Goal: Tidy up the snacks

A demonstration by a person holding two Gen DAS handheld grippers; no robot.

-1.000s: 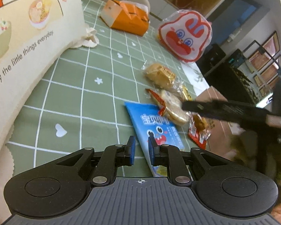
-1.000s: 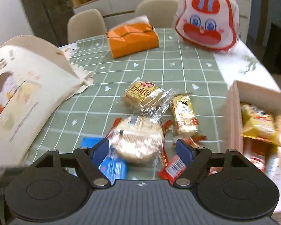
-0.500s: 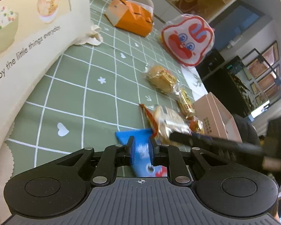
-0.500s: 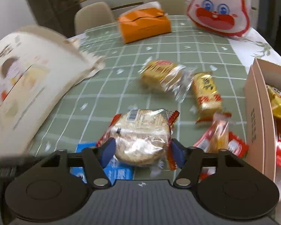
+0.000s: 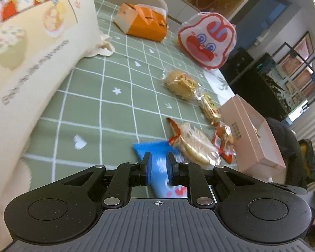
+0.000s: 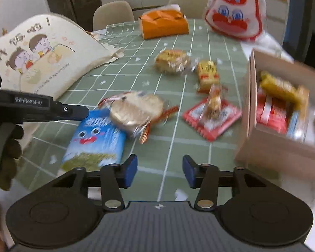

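Note:
Several wrapped snacks lie on the green checked tablecloth (image 6: pixel 174 147). A blue snack packet (image 6: pixel 96 138) lies flat with a round rice cracker pack (image 6: pixel 136 110) resting on its far end. My left gripper (image 5: pixel 159 168) hovers over the blue packet (image 5: pixel 157 163), jaws narrowly apart with the packet seen between them; contact is unclear. My right gripper (image 6: pixel 159 171) is open and empty, pulled back near the table's front. A red sachet (image 6: pixel 212 113), a yellow bar (image 6: pixel 208 71) and a wrapped bun (image 6: pixel 172 59) lie further off. The pink box (image 6: pixel 273 147) at right holds several snacks.
A cream cartoon-printed cloth bag (image 6: pixel 42 56) lies at left. An orange tissue box (image 6: pixel 163 24) and a red-and-white rabbit bag (image 6: pixel 235 10) stand at the far side. Chairs (image 6: pixel 113 14) sit behind the table. The pink box (image 5: pixel 254 138) stands at the table's right edge.
My right gripper let go of the round rice cracker pack and pulled back, opening wide. My left gripper moved forward over the blue packet.

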